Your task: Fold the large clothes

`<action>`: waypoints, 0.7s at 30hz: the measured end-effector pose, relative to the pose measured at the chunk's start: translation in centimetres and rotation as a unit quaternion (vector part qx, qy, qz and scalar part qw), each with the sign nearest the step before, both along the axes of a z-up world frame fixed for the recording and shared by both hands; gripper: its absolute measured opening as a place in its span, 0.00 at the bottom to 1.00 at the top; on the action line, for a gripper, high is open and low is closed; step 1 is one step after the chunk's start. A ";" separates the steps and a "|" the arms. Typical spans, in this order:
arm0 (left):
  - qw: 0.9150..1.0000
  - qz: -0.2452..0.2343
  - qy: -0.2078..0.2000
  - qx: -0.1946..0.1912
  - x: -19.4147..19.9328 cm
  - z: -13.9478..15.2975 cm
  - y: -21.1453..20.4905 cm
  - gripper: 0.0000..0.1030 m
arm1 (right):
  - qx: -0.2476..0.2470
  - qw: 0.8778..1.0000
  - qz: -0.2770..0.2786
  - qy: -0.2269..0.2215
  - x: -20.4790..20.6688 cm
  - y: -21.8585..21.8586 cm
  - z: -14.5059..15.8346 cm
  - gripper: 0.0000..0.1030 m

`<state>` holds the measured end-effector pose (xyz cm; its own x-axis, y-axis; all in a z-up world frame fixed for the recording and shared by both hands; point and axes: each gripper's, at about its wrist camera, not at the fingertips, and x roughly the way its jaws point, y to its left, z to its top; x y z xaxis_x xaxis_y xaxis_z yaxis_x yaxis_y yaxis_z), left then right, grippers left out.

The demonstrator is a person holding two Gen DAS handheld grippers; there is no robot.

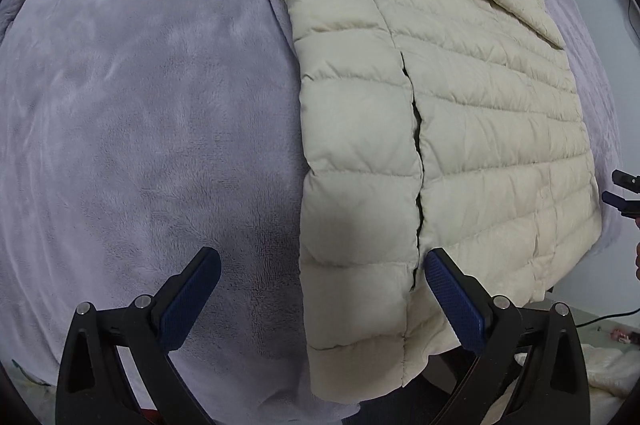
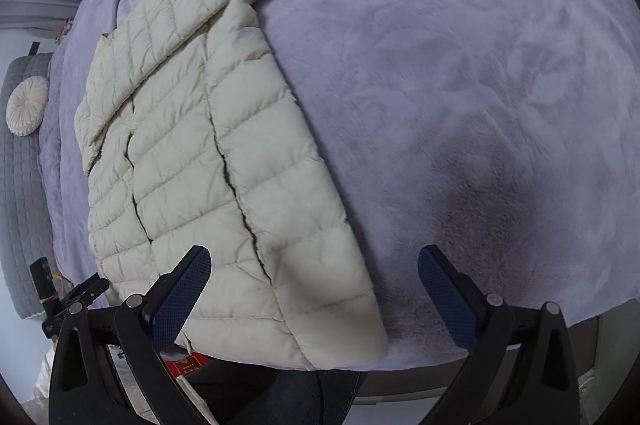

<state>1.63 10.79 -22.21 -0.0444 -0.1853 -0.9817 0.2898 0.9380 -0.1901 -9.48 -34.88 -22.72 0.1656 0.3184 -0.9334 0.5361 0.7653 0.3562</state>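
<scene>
Your cream puffer jacket (image 1: pixel 460 113) lies flat on the lavender bed blanket (image 1: pixel 140 105), both sides and sleeves folded in over the body, its hem at the near edge of the bed. Expect it to be light, soft and springy, with a slick shell that may slip and puff back open, so take a deep bite of the doubled layers at the hem corners rather than a single skin. Your left tongs (image 1: pixel 322 299) hover spread wide over the hem's left corner, holding nothing. Your right tongs (image 2: pixel 314 297) hang equally spread over the opposite hem corner, also empty, both pointing forward along the jacket.
</scene>
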 end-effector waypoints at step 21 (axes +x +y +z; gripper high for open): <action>0.995 -0.061 0.027 -0.079 -2.1 -0.1 -3.4 0.83 | 0.168 0.984 -0.011 -0.053 -1.5 3.3 -2.7 1.00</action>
